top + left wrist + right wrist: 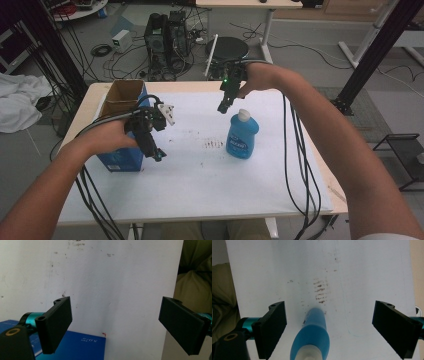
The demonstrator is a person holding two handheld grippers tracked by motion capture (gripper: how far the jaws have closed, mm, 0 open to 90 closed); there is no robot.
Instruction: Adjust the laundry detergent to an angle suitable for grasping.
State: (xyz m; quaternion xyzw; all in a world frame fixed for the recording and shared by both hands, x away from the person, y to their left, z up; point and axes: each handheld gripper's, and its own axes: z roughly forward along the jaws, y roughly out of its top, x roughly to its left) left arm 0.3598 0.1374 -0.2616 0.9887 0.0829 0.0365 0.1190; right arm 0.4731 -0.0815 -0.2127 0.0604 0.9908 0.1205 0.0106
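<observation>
A blue bottle (242, 137) with a white cap stands upright on the white sheet (200, 185) right of centre. My right gripper (222, 106) hovers just behind and above the cap, pointing down, jaws open. In the right gripper view the bottle (312, 340) is seen from above between the spread fingers (273, 325), touching neither pad. My left gripper (159, 155) hangs open over the sheet beside a blue box (122, 157) with an open cardboard top. The left gripper view has the box's corner (75, 343) under the wide jaws, nothing between them.
Brown smudges (215, 144) mark the sheet left of the bottle. Cables trail from both grippers over the table's front edge. Beyond the far edge stand a computer tower (167, 37) and a round black stool (227, 48). A white cloth (17, 100) lies at the left.
</observation>
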